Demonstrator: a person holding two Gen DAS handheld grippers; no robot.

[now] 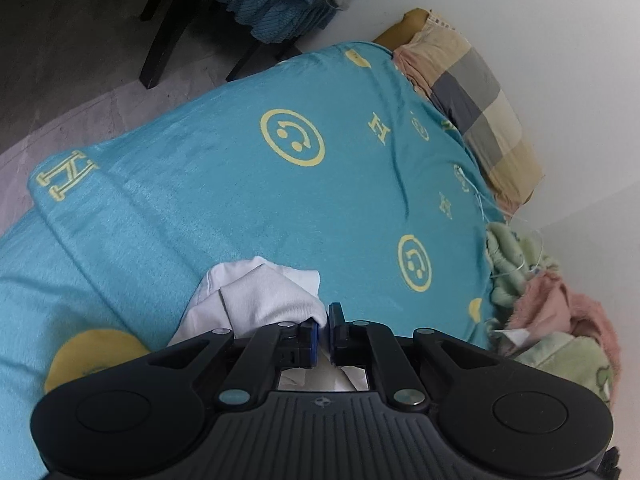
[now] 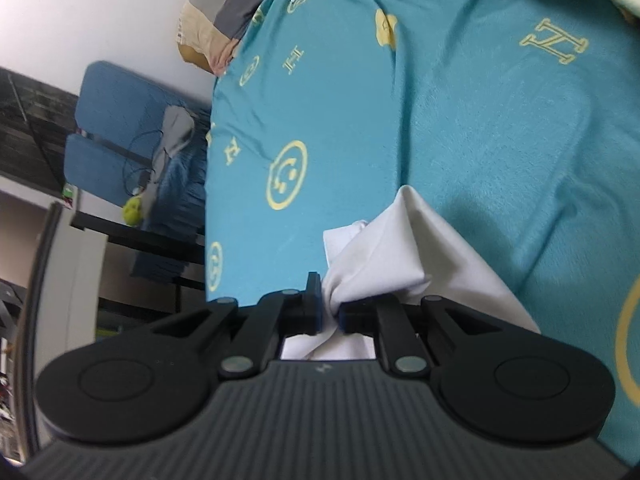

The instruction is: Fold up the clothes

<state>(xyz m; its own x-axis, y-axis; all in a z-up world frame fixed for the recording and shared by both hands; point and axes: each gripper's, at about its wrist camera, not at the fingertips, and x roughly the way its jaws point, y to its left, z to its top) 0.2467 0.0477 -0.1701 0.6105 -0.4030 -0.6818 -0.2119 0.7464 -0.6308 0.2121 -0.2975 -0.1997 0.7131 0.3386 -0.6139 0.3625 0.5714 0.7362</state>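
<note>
A white garment (image 1: 260, 296) lies bunched on a teal bedspread (image 1: 240, 184) printed with yellow smiley faces and letters. My left gripper (image 1: 325, 330) is shut on a fold of the white garment, with cloth pinched between its blue pads and showing beneath the jaws. In the right wrist view the same white garment (image 2: 396, 248) rises in a peak from the bedspread (image 2: 480, 128). My right gripper (image 2: 330, 306) is shut on a gathered edge of it, cloth squeezed between the pads.
A checked pillow (image 1: 480, 112) lies at the bed's head by the white wall. A crumpled green and pink blanket (image 1: 540, 300) sits at the bed's right side. A dark chair with a blue cushion (image 1: 272, 4) stands beside the bed, over grey floor.
</note>
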